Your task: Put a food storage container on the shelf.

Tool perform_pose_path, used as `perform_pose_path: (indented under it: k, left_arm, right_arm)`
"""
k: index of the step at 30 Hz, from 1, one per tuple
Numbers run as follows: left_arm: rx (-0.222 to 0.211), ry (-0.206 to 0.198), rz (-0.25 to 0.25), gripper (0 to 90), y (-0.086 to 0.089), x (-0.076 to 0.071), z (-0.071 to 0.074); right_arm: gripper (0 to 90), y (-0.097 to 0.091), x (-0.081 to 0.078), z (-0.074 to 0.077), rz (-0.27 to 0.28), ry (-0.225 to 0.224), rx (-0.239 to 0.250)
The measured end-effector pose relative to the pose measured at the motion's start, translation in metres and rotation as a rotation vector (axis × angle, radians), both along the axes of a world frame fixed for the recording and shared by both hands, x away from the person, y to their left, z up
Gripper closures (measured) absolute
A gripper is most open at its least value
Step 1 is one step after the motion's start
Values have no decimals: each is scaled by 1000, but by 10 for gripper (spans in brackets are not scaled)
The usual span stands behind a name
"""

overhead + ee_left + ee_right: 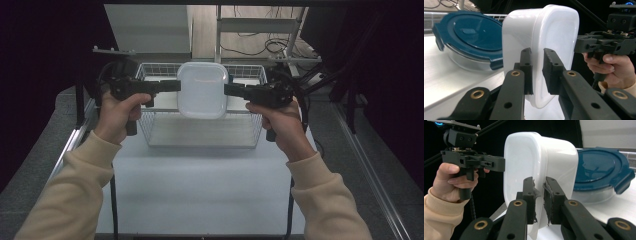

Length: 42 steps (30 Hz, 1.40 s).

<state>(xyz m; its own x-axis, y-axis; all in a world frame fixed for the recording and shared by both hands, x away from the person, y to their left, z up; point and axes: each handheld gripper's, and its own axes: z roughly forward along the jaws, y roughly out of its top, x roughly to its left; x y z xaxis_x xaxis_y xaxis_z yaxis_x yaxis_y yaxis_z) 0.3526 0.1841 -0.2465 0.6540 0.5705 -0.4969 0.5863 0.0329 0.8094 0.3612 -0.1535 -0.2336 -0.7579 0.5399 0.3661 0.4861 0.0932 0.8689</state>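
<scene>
No legible text, label, brand, number or sign on anything here.

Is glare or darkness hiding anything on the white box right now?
High view: room dim, white box bright but its edges readable. Left gripper view: box lit evenly, sharp, backdrop black. Right gripper view: soft sheen on box, blue lid slightly soft behind.

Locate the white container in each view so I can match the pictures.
High view: white container at centre, above the wire basket, between both grippers.
Left gripper view: centre, rim between the fingers.
Right gripper view: centre, likewise.
Shared landmark: blue-lidded glass container.
</scene>
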Motion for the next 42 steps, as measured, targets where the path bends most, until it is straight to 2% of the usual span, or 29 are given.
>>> perform_pose_path:
  k: [14, 23, 27, 31, 32, 36, 40, 41, 42]
  left_arm:
    - [10, 2, 17, 789, 3, 24, 13]
    - [-15, 48, 31, 785, 4, 55, 19]
    - [-14, 81, 40, 784, 4, 69, 16]
    - [3, 104, 41, 783, 2, 80, 10]
    - [-8, 107, 46, 782, 3, 83, 9]
    - [-42, 128, 46, 781, 4, 93, 6]
    - [-60, 154, 83, 764, 2, 105, 3]
    - [-60, 160, 94, 757, 0, 109, 1]
    - [-59, 166, 98, 751, 0, 112, 1]
  right_arm:
    - [796, 5, 31, 13, 8, 16, 3]
    - [795, 7, 56, 22, -5, 49, 1]
    - [794, 10, 69, 21, -17, 82, -2]
    - [795, 10, 82, 13, -36, 133, -3]
    - [792, 10, 84, 12, -41, 140, -4]
    - [779, 8, 92, 8, -58, 179, 38]
    - [751, 9, 101, 6, -73, 207, 57]
    - [744, 8, 105, 5, -75, 222, 69]
    - [739, 8, 110, 4, -73, 258, 84]
